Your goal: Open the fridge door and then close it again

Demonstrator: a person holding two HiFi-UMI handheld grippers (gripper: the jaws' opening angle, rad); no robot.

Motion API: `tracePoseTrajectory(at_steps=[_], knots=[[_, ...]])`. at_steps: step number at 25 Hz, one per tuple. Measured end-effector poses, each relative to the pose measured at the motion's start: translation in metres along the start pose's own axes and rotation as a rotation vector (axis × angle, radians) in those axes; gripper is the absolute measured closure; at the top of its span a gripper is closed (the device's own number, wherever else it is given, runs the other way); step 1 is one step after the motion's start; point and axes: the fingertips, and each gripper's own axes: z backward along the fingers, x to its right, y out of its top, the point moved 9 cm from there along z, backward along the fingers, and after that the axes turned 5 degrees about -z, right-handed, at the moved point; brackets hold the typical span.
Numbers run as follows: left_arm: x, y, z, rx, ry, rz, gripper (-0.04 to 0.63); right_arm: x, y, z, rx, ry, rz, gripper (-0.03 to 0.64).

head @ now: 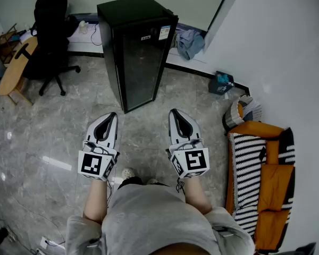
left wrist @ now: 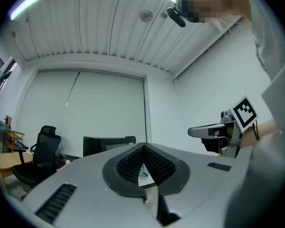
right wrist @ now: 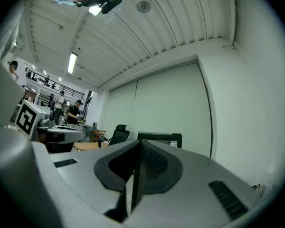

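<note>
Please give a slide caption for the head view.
A person stands before the closed black fridge, left gripper and right gripper both shut and empty.

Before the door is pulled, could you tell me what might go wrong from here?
The left gripper and right gripper are both shut and apart from the fridge; unopened, they may bump its glass door.
No handle shows on that door, so a grip on its edge might slip.
The fridge stands free on smooth floor and might slide when pulled.

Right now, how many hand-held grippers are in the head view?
2. The left hand-held gripper is left of centre, the right hand-held gripper right of centre, both short of the fridge, jaws together, empty. None looks hidden.
</note>
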Motion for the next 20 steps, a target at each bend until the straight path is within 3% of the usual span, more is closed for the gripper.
tracePoseTrajectory(at_steps=[20], knots=[[-0.052,-0.018,-0.009,-0.001,-0.022,0.009,0.58,-0.025,-0.006,-0.046,0.002,-0.013,-0.023,0.592]])
